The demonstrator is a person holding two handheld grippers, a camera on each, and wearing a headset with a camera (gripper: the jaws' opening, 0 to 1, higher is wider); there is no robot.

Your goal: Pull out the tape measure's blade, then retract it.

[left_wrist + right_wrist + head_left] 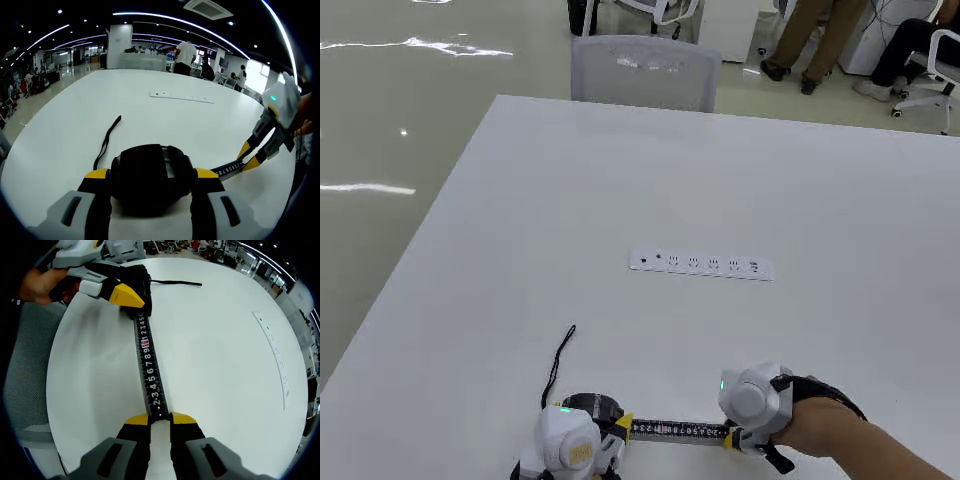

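Black casing of the tape measure sits low on my side of the white surface. I have my left hand-held gripper closed in on it from both sides, its yellow tips hugging the flanks of the case. From there the blade runs flat along the surface, its printed numbers facing up. It leads to my right hand-held gripper, whose jaws are pinched together on the blade's free end. The two grippers are apart, with the drawn-out blade between them. A black wrist strap trails loose from the case across the surface. Farther out, well apart from both grippers, a white power strip lies flat. A grey chair stands against the far edge.
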